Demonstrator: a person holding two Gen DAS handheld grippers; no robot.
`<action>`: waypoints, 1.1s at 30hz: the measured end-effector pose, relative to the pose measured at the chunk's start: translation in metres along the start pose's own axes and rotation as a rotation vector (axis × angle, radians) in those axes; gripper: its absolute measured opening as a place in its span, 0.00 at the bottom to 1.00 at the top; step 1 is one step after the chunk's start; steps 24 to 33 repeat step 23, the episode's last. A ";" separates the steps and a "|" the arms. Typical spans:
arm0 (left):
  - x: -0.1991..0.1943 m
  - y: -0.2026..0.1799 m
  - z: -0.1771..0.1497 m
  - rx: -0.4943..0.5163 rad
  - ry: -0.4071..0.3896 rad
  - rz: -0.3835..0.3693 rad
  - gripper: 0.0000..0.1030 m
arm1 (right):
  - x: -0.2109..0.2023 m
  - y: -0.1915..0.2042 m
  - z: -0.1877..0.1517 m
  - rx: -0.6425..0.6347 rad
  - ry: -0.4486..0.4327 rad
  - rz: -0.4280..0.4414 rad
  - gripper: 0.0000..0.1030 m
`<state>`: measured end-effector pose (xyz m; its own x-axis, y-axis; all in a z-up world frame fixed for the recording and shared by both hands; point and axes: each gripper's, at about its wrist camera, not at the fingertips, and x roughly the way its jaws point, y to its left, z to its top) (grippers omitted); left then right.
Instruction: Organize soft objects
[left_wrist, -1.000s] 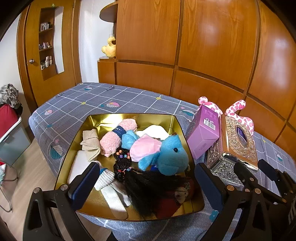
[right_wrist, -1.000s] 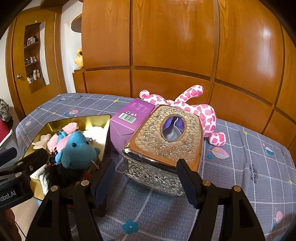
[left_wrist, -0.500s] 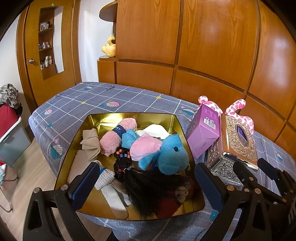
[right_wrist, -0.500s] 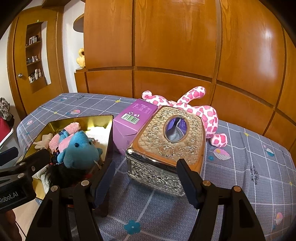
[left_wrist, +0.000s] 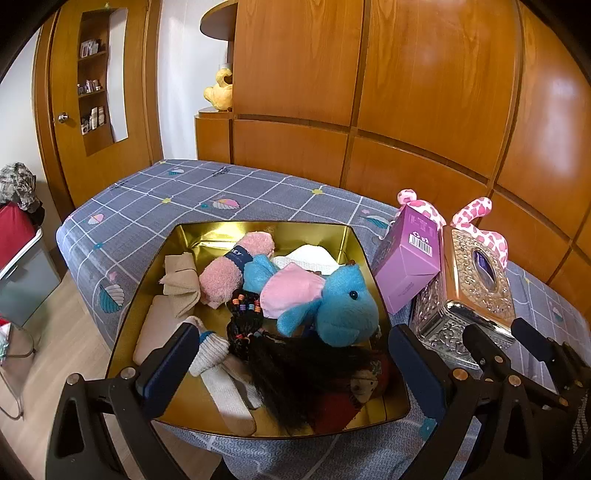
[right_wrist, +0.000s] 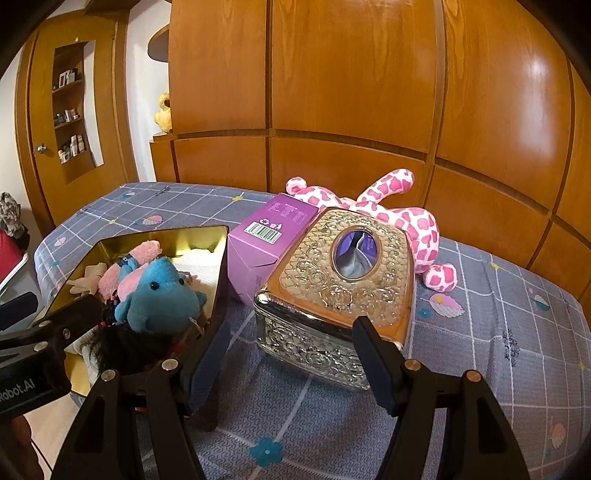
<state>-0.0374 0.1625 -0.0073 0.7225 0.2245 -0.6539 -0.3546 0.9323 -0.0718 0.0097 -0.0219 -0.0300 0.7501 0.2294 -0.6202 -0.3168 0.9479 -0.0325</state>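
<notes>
wood-panelled wall behind, w/ a bed (left_wrist: 155, 206) under a grey checked cover carrying everything. going left to right: gold tin (left_wrist: 147, 306) sits at the bed's near-left edge, its front rim about level w/ the mattress edge. inside it, left side has a beige folded cloth (left_wrist: 181, 278) and white socks (left_wrist: 218, 363); mid has a pink rolled towel (left_wrist: 229, 266), a white cloth (left_wrist: 310, 256) at the back wall, and a blue elephant plush (left_wrist: 332, 299) on top of the pile; near front a dark-haired doll (left_wrist: 314, 373) lies along the rim. tin looks nearly full. left gripper (left_wrist: 291, 363) hovers over the tin's front, jaws released, nothing between them. right of the tin, just beside it, a purple carton (right_wrist: 266, 236) leans against an ornate silver tissue box (right_wrist: 340, 280), its oval slot showing a bit of tissue or liner, can't tell which. right gripper (right_wrist: 291, 363) hangs in front of that box, jaws spread, gripping nothing. behind the box, toward the headboard side, the pink spotted giraffe plush (right_wrist: 402, 218) lies on the cover, apparently the last soft item not in the tin. my read: most sorting is done and the step in hand is fetching the giraffe. next move prob needs the right gripper to reach past the tissue box, pinch a leg or the body, lift clear of box + carton, then carry it left to the tin.
</notes>
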 end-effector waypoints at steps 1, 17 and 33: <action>0.000 0.000 0.000 0.002 0.000 0.003 1.00 | 0.000 0.000 0.000 0.001 0.001 0.000 0.67; 0.002 0.009 -0.001 -0.032 0.000 0.015 0.93 | 0.001 0.002 -0.002 -0.001 0.000 -0.001 0.68; 0.001 0.011 0.001 -0.025 -0.009 0.016 0.93 | -0.001 0.004 -0.001 -0.006 -0.012 -0.003 0.68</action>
